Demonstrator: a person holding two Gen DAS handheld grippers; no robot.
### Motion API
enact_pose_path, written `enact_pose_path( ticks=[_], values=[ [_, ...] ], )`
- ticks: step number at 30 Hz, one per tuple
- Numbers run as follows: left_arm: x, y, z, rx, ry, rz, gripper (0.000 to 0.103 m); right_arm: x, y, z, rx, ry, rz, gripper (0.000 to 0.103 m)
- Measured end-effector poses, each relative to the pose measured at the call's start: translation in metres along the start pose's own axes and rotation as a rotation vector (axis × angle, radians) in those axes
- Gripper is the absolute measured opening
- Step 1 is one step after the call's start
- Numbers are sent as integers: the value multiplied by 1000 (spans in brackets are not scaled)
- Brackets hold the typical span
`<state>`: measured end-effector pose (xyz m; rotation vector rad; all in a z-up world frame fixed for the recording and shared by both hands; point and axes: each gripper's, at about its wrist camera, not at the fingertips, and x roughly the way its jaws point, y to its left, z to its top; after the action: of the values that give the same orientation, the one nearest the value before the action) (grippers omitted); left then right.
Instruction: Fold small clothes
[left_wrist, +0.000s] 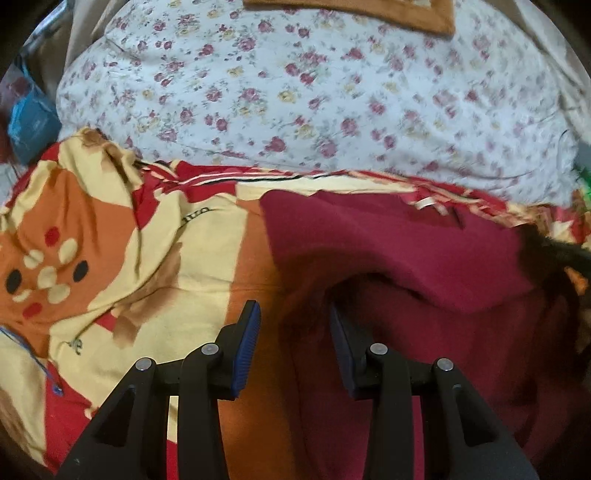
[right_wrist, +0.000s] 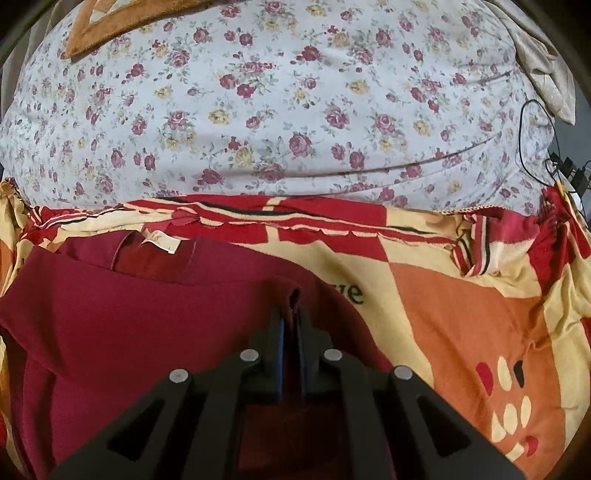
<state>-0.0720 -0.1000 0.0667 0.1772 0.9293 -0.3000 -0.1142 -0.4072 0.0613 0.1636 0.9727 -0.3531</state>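
- Pinching a raised fold of the dark red garment (right_wrist: 155, 332), my right gripper (right_wrist: 292, 314) has its jaws pressed together on the cloth; a small peak of fabric sticks up just beyond the fingertips.
- My left gripper (left_wrist: 293, 325) is spread wide, its blue-faced pads (left_wrist: 245, 347) apart with nothing between them; it hangs over the left edge of the same garment (left_wrist: 406, 251), where red cloth meets the blanket.
- The garment lies on a patterned blanket (left_wrist: 122, 236) of cream, orange and red blocks, with dots and some dark lettering printed on it. In the right wrist view the blanket (right_wrist: 461, 321) spreads out to the right of the garment.
- A pale label (right_wrist: 162, 242) shows at the garment's far edge, inside what looks like the neckline; the left wrist view shows it too (left_wrist: 424, 203), slightly blurred.
- In the left wrist view, part of the garment humps upward ahead of my open jaws, leaving a shadowed hollow beneath it.
- Beyond the blanket lies a white sheet with small rose print (right_wrist: 295, 110), and on its far side rests a brown-bordered cloth (right_wrist: 110, 26).
- A black cable (right_wrist: 524, 147) runs along the sheet's right margin.
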Motion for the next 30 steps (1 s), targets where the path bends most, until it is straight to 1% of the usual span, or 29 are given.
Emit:
enact_pose_path(
  ticks=[2,4,5,6,7,9,10,11,13,14,16,17,20,21,22,24,26,27,29,30],
  values=[
    [8,6,2,-34,7,43,28,1,-1,1,8,5,9,6],
    [19,22,4,-115,35,75,28,1,-4,2,21,12,21,6],
    [24,31,4,-161,61,64,28,1,-5,3,28,15,30,6],
    [29,42,1,-224,93,36,28,0,-5,3,32,16,40,6],
    [31,49,-3,-258,110,24,28,-1,-5,4,36,16,51,6],
    [33,56,-11,-296,129,5,29,-2,-3,5,32,12,61,6],
    [32,56,-13,-298,120,4,30,0,0,5,19,13,51,6],
    [31,55,-13,-296,119,8,30,7,4,3,-10,30,22,6],
    [31,52,-13,-286,122,21,30,28,8,-1,-56,95,-14,6],
    [29,51,-13,-285,123,23,30,36,7,-4,-58,106,-16,8],
    [22,50,-12,-282,117,16,30,31,2,-3,-41,82,1,9],
    [16,51,-11,-278,109,15,30,24,-4,-1,-19,69,24,10],
    [-6,48,-7,-253,38,46,30,5,-24,2,36,43,45,24],
    [-17,44,-5,-239,-8,93,30,-1,-27,2,48,39,60,26],
    [-23,43,-3,-229,-40,123,30,-6,-31,2,56,36,74,26],
    [-34,40,-2,-216,-94,157,30,-17,-31,0,51,26,88,26],
    [-35,40,1,-222,-114,140,30,-23,-27,-1,38,18,111,26],
    [-30,39,2,-222,-102,110,30,-22,-26,-2,38,22,121,26],
    [-19,36,4,-218,-71,76,30,-15,-18,-4,23,45,146,26],
    [-6,31,4,-204,-36,64,30,-8,-13,-4,8,61,140,26]
  ],
)
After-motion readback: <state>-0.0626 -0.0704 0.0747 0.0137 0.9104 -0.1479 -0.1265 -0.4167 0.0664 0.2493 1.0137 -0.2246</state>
